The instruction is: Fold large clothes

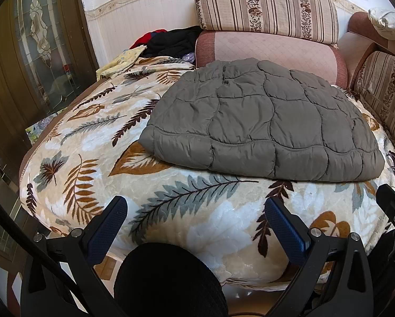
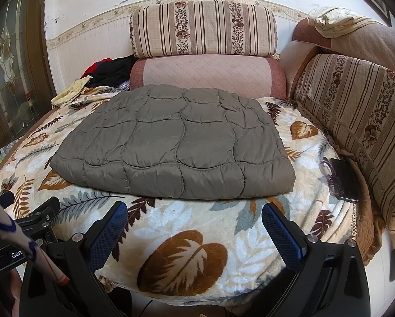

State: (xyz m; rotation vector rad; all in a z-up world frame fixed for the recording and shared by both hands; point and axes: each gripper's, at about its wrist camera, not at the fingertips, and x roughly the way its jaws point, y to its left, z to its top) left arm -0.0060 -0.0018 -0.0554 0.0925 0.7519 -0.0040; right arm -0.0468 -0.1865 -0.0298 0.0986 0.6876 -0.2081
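Left wrist view, nearest first: the left gripper (image 1: 196, 208) hung with its jaws wide open and empty, blue pads (image 1: 110, 227) facing each other over the front edge of the leaf-print blanket (image 1: 171, 190). A dark rounded shape, too close to identify, sat at 6 o'clock between the arms. The tip of the other tool showed at 4 o'clock. Beyond the open jaws, toward 1 o'clock, lay the grey quilted jacket (image 1: 261, 121), folded into a flat rectangle on the blanket, apart from both tools. Farther off at 11 o'clock sat a heap of dark and red clothes (image 1: 171, 42) against the wall, and at 12 o'clock a pink cushion (image 1: 271, 50) with a striped cushion (image 1: 266, 8) stacked on it.

In the right wrist view, the right gripper (image 2: 194, 208) likewise stood with jaws spread and holding nothing, above a big brown leaf on the blanket (image 2: 224, 224). A sleeve (image 2: 23, 240) and the left tool crossed the frame at 8 o'clock. The jacket (image 2: 176, 142) lay just past the jaws at 12 o'clock, its near hem parallel to the blanket edge. At 3 o'clock a black phone (image 2: 347, 179) with glasses (image 2: 329, 174) beside it rested by a striped side cushion (image 2: 361, 121). The pink cushion (image 2: 208, 74) touched the jacket's far edge.
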